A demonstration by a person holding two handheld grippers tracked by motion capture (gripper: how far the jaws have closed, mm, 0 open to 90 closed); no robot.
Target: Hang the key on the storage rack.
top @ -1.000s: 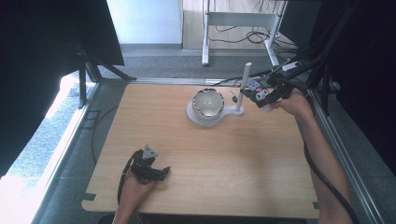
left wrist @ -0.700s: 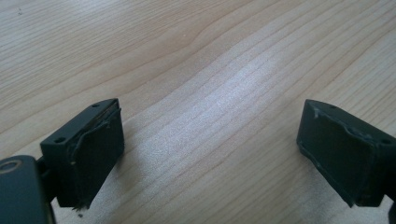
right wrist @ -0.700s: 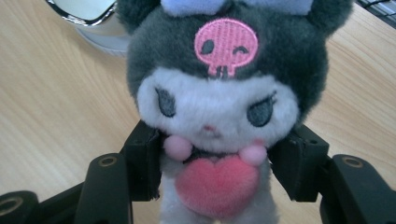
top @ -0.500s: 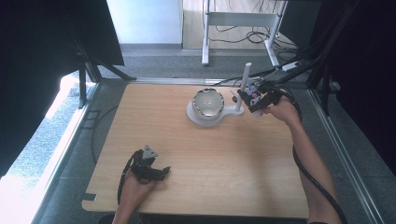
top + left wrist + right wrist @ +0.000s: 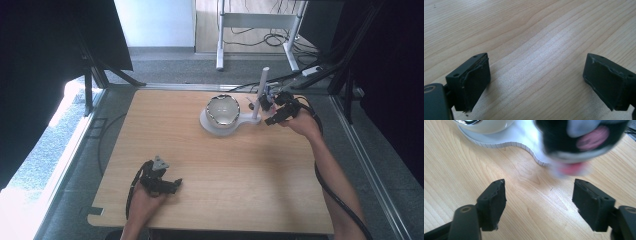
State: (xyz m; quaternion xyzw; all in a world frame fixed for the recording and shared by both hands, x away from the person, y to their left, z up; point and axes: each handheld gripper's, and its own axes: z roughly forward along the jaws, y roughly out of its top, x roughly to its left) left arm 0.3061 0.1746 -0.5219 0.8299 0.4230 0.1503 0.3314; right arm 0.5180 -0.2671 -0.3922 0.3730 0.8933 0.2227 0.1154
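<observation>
A white stand (image 5: pixel 245 120) carries a shiny bowl (image 5: pixel 223 111) and an upright white post (image 5: pixel 262 90) at the far middle of the wooden table (image 5: pixel 215 170). My right gripper (image 5: pixel 268 111) is low beside the post's foot. Its jaws have just been opening and stand open (image 5: pixel 539 195) over bare wood, nothing between them. Just ahead of them is a blurred black, white and pink object (image 5: pixel 579 142), over the stand's base (image 5: pixel 519 135); I cannot tell what it is. My left gripper (image 5: pixel 172 185) rests near the front left, open (image 5: pixel 536 75) over bare wood.
Black cables trail from both grippers along the forearms. A metal frame runs around the table, with dark screens at the left and right. A white table's legs and floor cables lie beyond the far edge.
The right gripper has come down and leftwards to the post's foot and its jaws have opened. The left gripper has not moved.
</observation>
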